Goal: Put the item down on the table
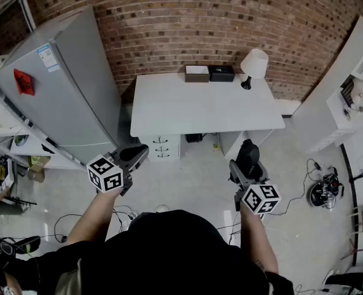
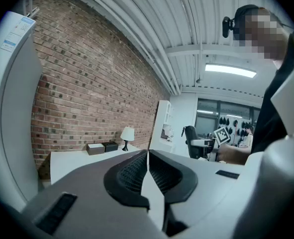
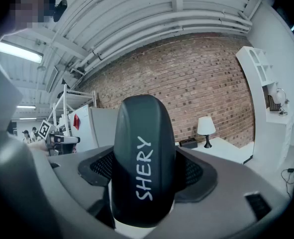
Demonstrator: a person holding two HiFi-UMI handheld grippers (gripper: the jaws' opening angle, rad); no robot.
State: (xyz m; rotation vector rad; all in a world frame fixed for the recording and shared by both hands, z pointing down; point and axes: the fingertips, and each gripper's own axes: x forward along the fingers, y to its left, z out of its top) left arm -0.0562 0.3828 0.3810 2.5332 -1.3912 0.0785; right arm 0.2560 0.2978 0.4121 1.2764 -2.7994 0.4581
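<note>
A black oblong case (image 3: 144,158) with "SHERY" printed on it stands between the pads of my right gripper (image 1: 248,162), which is shut on it. The case pokes up past the jaws and hides their inner faces. That gripper hangs over the floor, a little in front of the white table (image 1: 187,109). My left gripper (image 1: 138,154) is also short of the table, near its left front corner. Seen in its own view, the left gripper (image 2: 147,176) is shut, pads touching with nothing between them.
At the table's back edge stand a white lamp (image 1: 253,63) and two small boxes (image 1: 197,73). A grey fridge (image 1: 64,85) stands to the left, a white shelf unit (image 1: 347,97) to the right. Drawers (image 1: 161,147) sit under the table. Cables (image 1: 325,192) lie on the floor.
</note>
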